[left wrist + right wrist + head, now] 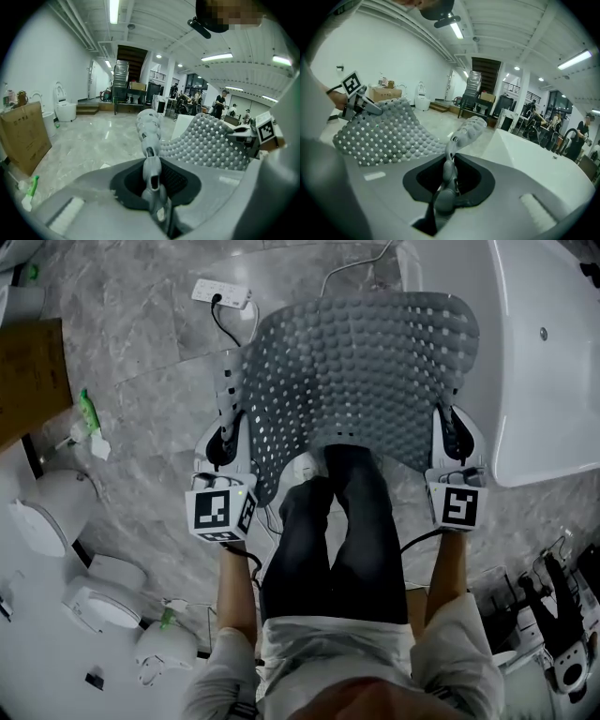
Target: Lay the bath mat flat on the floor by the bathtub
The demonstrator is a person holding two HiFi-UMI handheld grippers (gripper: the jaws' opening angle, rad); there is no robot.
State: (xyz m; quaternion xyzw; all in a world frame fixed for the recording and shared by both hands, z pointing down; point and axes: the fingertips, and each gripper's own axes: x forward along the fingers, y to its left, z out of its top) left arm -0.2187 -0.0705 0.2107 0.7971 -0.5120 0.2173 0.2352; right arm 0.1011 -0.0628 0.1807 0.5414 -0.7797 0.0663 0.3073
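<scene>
The head view looks steeply down on the bath mat [366,371] from well above it, with the bathtub [544,381] at the mat's right; the left gripper view rides on the left tongs [225,437] at the mat's left edge, very near, facing level along it; the right gripper view rides likewise on the right tongs [457,432] at the mat's right edge; all three share the mat.

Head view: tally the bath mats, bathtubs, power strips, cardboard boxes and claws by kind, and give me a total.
Bath mat: 1
Bathtub: 1
Power strip: 1
Cardboard box: 1
Claws: 2, left claw and right claw, each shut on the mat's edge
Total: 6
</scene>
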